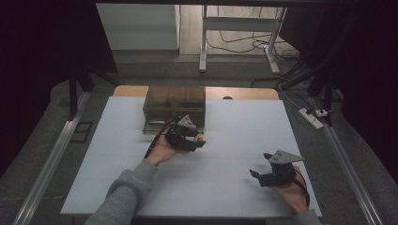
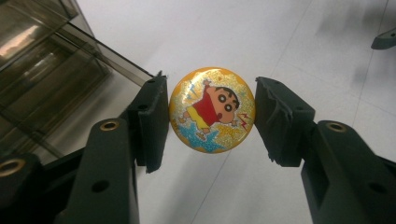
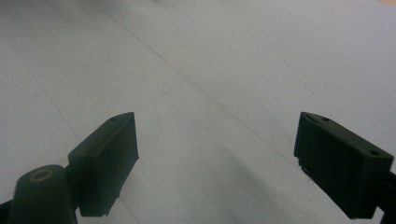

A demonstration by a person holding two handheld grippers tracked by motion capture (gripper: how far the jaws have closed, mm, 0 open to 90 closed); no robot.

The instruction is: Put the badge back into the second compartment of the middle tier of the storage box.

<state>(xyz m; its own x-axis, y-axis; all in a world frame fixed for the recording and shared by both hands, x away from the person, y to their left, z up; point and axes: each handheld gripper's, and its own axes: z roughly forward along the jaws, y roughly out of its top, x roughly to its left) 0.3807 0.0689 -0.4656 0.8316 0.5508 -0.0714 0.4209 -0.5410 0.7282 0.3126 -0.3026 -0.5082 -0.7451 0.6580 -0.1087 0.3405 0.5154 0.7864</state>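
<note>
Left gripper view: my left tongs grip a round yellow cartoon-printed badge edge to edge.

High view: that badge hangs above the white bench, just at 5 o'clock of the smoky clear plastic box; my right tongs gape empty at 4 o'clock.

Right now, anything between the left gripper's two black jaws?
Yes: a round yellow cartoon badge sits clamped between the left gripper jaws, seen in the left gripper view.
</note>
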